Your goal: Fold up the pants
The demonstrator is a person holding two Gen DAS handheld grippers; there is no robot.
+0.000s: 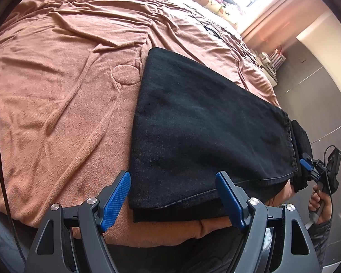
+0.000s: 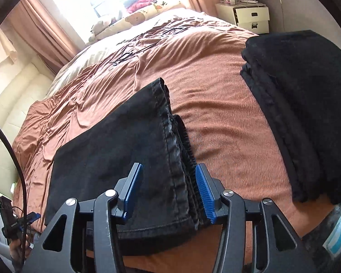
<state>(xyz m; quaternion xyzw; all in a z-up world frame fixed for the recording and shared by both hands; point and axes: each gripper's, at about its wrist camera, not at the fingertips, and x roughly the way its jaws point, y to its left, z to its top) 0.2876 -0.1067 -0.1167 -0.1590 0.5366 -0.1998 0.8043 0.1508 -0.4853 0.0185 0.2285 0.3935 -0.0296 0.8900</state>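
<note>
Black pants (image 1: 204,122) lie folded into a flat rectangle on a brown blanket (image 1: 63,95) that covers a bed. My left gripper (image 1: 172,177) is open at the pants' near edge, and the fold's corner lies between its wide-apart blue pads (image 1: 117,198) without touching them. In the right wrist view the pants (image 2: 116,159) show their hemmed end and stacked layers. My right gripper (image 2: 168,168) is open astride that end, its pads (image 2: 204,188) beside the cloth but not pressing on it. That gripper (image 1: 309,167) also shows at the pants' right end, held by a hand (image 1: 318,207).
A second stack of folded black clothes (image 2: 307,113) sits on the blanket to the right. A thin black cable (image 2: 136,43) lies farther up the bed near patterned pillows (image 2: 136,18). A white nightstand (image 2: 252,18) stands beyond the bed. The bed's front edge is just below both grippers.
</note>
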